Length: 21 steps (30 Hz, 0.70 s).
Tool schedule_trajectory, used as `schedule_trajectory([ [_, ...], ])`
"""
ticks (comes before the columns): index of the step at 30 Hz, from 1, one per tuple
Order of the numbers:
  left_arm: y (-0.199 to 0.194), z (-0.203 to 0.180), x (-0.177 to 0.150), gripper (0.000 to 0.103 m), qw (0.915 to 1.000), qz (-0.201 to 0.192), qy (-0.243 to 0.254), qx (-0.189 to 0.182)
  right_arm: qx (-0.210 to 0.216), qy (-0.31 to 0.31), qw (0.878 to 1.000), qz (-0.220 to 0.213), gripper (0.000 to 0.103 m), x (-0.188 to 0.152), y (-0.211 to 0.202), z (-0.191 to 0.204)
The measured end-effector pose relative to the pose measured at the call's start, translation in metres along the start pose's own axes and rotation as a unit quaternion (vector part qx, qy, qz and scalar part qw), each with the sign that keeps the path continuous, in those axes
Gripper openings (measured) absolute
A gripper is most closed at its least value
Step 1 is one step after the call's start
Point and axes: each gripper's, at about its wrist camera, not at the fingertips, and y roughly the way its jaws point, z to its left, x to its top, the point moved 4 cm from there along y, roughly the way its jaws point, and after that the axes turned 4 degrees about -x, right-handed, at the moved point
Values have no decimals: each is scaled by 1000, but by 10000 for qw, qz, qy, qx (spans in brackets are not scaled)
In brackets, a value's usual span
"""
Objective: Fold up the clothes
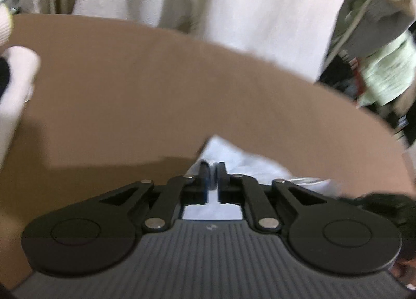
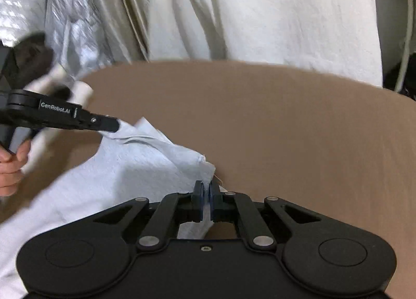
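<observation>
While both tools are engaged on the same item, the pale blue-white garment (image 2: 124, 169) lies partly spread on the brown table (image 2: 299, 130), toward its near left side, with its far edge raised off the surface. The right gripper (image 2: 206, 195) is clenched on a corner of that edge, cloth showing between its blue pads. The left gripper (image 2: 114, 124), seen to the left in the right wrist view, pinches a second point on the same edge; the left wrist view confirms its jaws closed with fabric between them. The person's hand (image 2: 10, 166) holds that tool's handle at the left margin.

Stage: the edge is lifted between two grips, which fits a fold being carried over (it would equally fit the cloth being straightened for one); these views do not settle which.

Risks noted:
- Both grips sit close to the hem, so a sharp pull could slip the cloth free.
- Slack between the two grips sags and creases; laid down so, the fold would set crooked.
- Uneven travel of the two tools would skew the edge.
- Pale curtains (image 2: 260, 13) hang just beyond the table's far edge, and a long reach could snag them.
</observation>
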Motion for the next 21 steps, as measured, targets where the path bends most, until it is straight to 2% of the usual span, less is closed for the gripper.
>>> schedule_trajectory([
  [2,-23,4,-9,12,9996,-225,98,105,-185,-23,9997,-133,10,1,1,5],
  [3,-43,7,-14,19,9992,-393,110,50,-273,19,9994,-224,24,2,-2,6],
  [4,-63,13,-20,31,9984,-554,74,-14,-325,85,9990,-298,33,3,-6,5],
  [6,-108,28,-39,42,9968,-776,-96,-134,-395,280,9979,-429,42,4,-17,3],
  [9,-167,55,-84,42,9959,-779,-438,-107,-129,944,9943,-473,42,-2,-41,-2],
  [14,-226,86,-174,43,9919,-465,-1167,164,-95,-160,9979,-626,46,-50,-92,46],
  [16,-238,92,-208,50,9883,-475,-1434,221,-81,-601,9958,-684,47,-69,-112,65],
  [18,-247,97,-238,50,9819,-520,-1817,92,89,-868,9943,-607,48,-90,-125,85],
  [20,-249,101,-258,50,9758,-464,-2129,-207,308,-1051,9929,-455,49,-113,-135,104],
  [21,-249,101,-263,50,9752,-378,-2161,-295,314,-1175,9918,-381,51,-123,-139,111],
])
